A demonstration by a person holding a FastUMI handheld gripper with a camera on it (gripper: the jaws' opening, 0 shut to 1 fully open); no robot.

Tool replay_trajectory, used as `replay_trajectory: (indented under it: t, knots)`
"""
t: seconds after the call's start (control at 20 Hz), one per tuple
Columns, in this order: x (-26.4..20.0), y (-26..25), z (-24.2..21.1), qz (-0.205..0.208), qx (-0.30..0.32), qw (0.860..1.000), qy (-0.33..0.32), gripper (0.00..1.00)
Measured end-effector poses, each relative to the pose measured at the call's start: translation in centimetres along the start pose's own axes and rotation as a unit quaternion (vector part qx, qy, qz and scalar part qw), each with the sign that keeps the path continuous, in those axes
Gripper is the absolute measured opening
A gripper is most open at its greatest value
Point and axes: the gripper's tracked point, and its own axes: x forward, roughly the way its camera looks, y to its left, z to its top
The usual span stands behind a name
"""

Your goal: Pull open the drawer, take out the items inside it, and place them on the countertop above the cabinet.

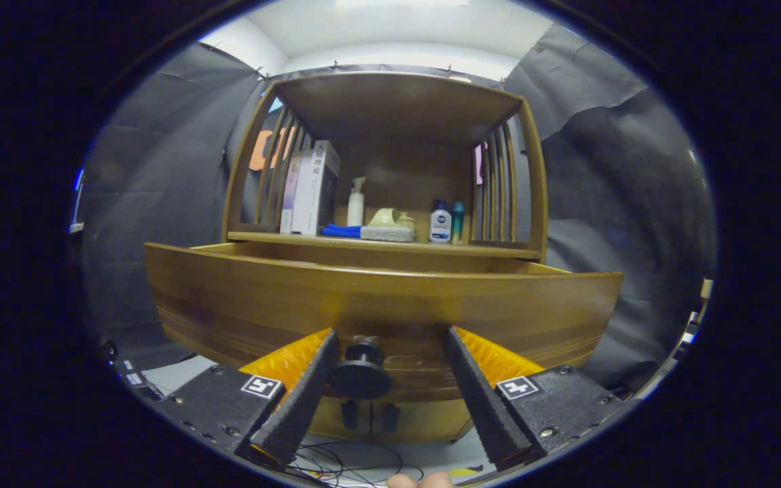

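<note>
The wooden drawer (241,305) stands pulled out from the cabinet, its front face close ahead of me. Its dark round knob (361,374) sits between my fingers, right beside the left finger (302,400) and well apart from the right one. My gripper (390,333) is open, with the fingertips near the drawer front. The drawer's top rim hides whatever lies inside. Beyond it runs the countertop (499,252) under a wooden shelf frame.
On the countertop stand upright books (312,190), a white pump bottle (356,203), a blue item (341,231), a grey block with a pale green object on top (388,232), a white bottle (440,224) and a teal bottle (457,220). Cables (343,468) lie on the floor below.
</note>
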Motion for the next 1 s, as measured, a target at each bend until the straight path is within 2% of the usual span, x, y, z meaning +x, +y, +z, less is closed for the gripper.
replay_trajectory:
  t: [0.25, 1.0]
  knots:
    - [1.0, 0.0, 0.1, 0.006, 0.018, 1.0, 0.001, 1.0]
    - [4.9, 0.3, 0.9, 0.0, 0.011, 1.0, 0.001, 0.99]
